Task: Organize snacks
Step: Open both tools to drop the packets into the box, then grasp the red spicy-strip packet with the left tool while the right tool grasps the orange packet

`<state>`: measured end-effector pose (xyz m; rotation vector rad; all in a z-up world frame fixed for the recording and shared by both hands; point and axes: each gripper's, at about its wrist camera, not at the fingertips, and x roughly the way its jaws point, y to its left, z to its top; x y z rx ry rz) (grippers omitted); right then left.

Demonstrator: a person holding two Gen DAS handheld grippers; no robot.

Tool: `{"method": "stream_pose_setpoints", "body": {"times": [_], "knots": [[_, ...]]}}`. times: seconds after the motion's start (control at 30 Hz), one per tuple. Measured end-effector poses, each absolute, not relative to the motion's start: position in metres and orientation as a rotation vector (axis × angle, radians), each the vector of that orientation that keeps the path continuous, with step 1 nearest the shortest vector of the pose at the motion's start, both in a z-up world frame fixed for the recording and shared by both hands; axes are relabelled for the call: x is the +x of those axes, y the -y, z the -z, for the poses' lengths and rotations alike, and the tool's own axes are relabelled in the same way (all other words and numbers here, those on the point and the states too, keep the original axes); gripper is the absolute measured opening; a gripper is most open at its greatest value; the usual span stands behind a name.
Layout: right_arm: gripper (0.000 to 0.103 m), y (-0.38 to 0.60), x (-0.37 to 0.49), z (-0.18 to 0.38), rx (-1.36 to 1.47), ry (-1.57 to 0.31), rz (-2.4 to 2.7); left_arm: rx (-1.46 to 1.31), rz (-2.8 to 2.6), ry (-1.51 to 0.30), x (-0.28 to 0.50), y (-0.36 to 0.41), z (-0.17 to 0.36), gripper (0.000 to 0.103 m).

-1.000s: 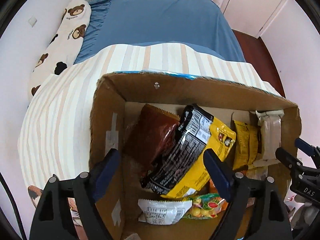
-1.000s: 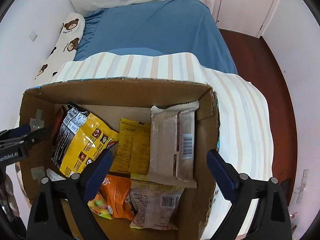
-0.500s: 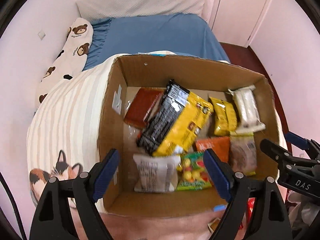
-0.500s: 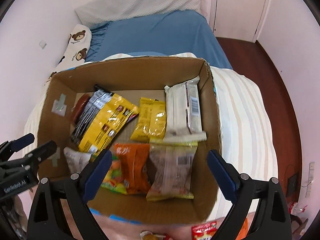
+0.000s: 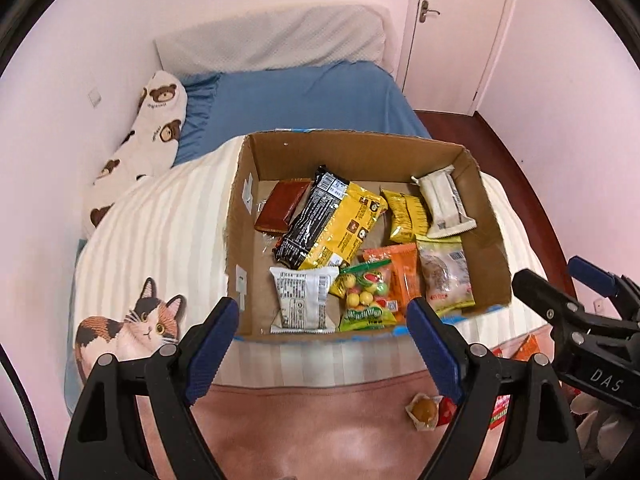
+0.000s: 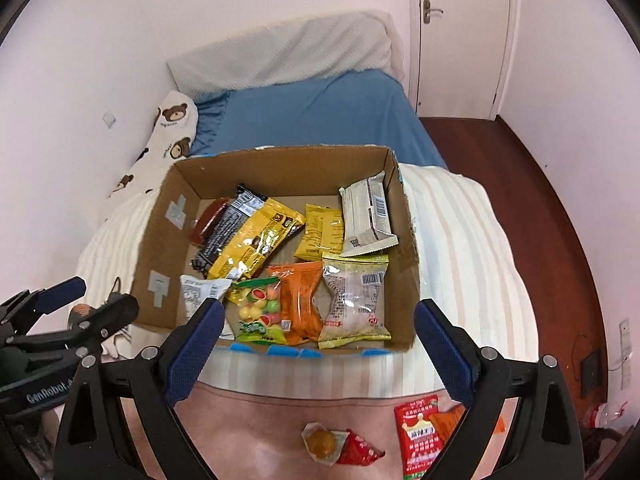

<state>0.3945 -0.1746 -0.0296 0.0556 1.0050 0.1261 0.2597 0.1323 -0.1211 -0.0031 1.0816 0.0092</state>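
Observation:
A cardboard box (image 5: 240, 216) (image 6: 160, 232) sits on the striped bedspread and holds several snack packets, among them a yellow and black bag (image 5: 328, 224) (image 6: 248, 236), an orange packet (image 6: 298, 300) and a candy bag (image 5: 366, 296). My left gripper (image 5: 324, 344) is open and empty, above the box's near edge. My right gripper (image 6: 316, 344) is open and empty, also short of the box. Loose snacks lie on the pink blanket: a round yellow pastry (image 6: 320, 442) (image 5: 424, 410), a small red wrapper (image 6: 358, 450) and a red packet (image 6: 420, 434).
The bed has a blue sheet (image 5: 304, 96), a bear-print pillow (image 5: 148, 132) at the left and a cat print (image 5: 132, 328) on the bedspread. Wooden floor (image 6: 540, 184) and a door (image 6: 460, 36) lie to the right.
Both grippers have pulled back and up from the box; the whole box and the loose snacks on the pink blanket have come into view. Both stay open.

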Motion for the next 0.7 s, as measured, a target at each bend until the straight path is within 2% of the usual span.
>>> {"method": "stream_pose_setpoints", "body": {"times": [0.43,0.7], "knots": [[0.098,0.189,0.327,-0.004,0.116,-0.939,-0.116,-0.026,0.005,-1.031,0.201,-0.127,0.098,0.086],[0.098,0.25,0.314,0.026,0.214,-1.027,-0.123,-0.027,-0.066,-1.052,0.182,-0.107,0.115,0.086]]}}
